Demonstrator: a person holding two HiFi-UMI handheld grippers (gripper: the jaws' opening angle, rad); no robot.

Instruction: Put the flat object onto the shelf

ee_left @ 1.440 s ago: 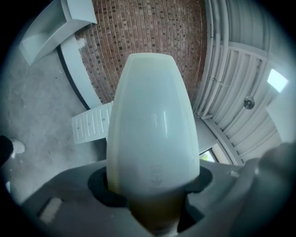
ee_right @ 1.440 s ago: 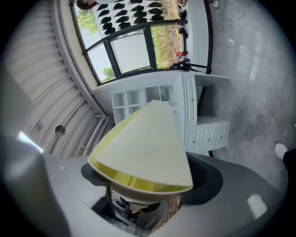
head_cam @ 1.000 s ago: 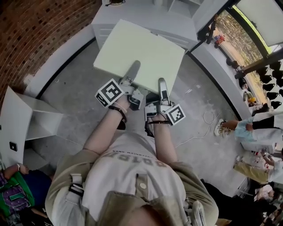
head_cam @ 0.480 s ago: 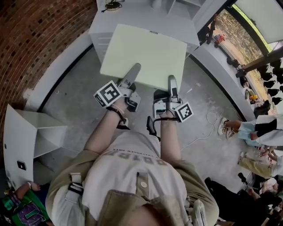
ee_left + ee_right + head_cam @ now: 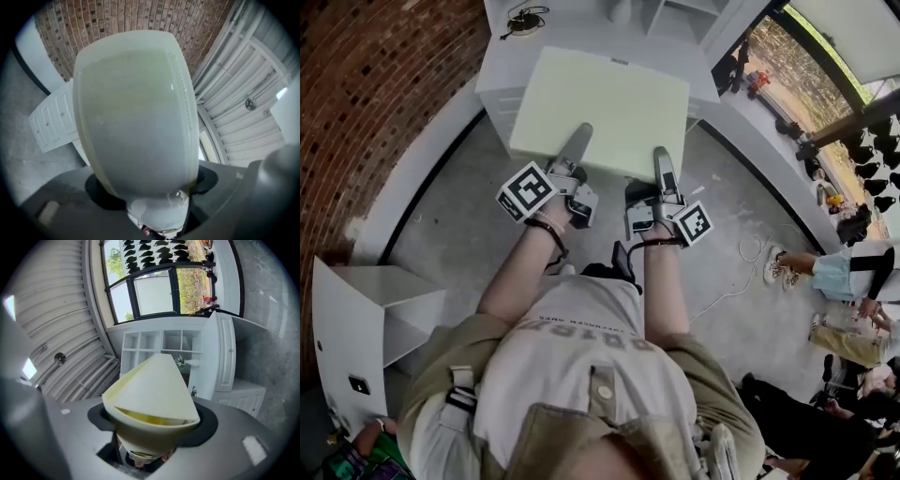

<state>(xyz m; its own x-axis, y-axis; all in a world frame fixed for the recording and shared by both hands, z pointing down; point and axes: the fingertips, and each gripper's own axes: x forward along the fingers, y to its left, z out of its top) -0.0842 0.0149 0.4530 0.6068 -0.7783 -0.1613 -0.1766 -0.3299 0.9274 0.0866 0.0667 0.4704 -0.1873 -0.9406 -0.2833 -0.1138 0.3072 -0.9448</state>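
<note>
Left gripper (image 5: 579,139): clamped on the near edge of the board (image 5: 605,108), with one finger laid on its top face. The jaws have just been closing a little, with the board between them.
Board: held flat ahead of both pairs of fingers, its far edge over the white shelf unit (image 5: 581,28).
Right gripper (image 5: 661,159): closed on the same near edge, further along from the left fingers.
Left gripper view only: the board (image 5: 136,117) fills the space beyond the fingers. Drawer fronts (image 5: 51,122) are seen left of it and a brick wall (image 5: 140,18) above it.
Right gripper view only: open cubbies of the shelf unit (image 5: 161,345) are shown straight beyond the board's corner (image 5: 154,385), with a window (image 5: 154,291) above.
Change: the board and both grippers have been brought nearer to the shelf unit than in the earlier head views.
</note>
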